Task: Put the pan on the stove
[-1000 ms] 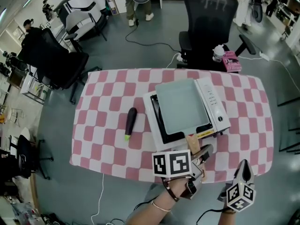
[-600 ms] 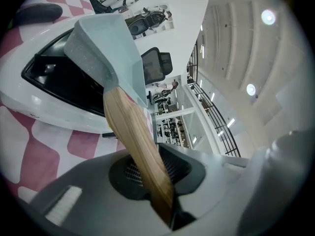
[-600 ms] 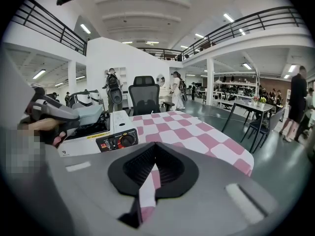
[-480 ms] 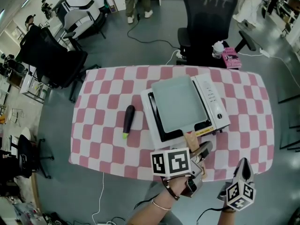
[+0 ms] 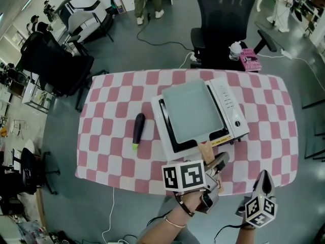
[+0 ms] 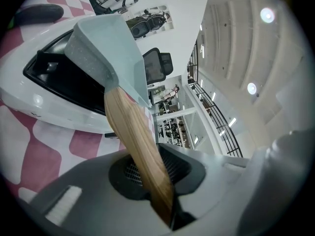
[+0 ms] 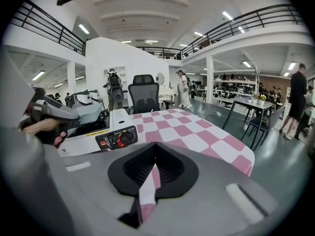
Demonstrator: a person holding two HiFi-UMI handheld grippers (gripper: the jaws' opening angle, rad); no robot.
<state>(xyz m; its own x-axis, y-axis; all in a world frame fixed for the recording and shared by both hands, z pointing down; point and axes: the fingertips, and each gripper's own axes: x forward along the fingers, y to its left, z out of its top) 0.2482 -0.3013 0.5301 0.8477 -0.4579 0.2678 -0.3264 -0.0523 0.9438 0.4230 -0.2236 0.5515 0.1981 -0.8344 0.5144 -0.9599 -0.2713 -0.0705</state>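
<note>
A pale grey-green square pan (image 5: 192, 111) lies over the black top of the white portable stove (image 5: 231, 113) at mid-table. Its wooden handle (image 5: 207, 151) points at the table's front edge. My left gripper (image 5: 216, 165) is shut on that handle. In the left gripper view the handle (image 6: 135, 141) runs from between the jaws up to the pan (image 6: 101, 48), above the stove (image 6: 44, 95). I cannot tell whether the pan rests fully on it. My right gripper (image 5: 264, 185) hangs past the front right edge, shut and empty, and its jaws (image 7: 155, 146) meet over the cloth.
The table (image 5: 111, 151) has a red-and-white checked cloth. A dark eggplant-like thing with a green end (image 5: 138, 130) lies left of the stove. The stove's red knob (image 7: 127, 137) faces the front. A black office chair (image 5: 223, 19) stands behind the table, and people stand farther off.
The head view has shifted slightly. The pan stays over the stove, with the left gripper still on its handle. The right gripper has not moved.
</note>
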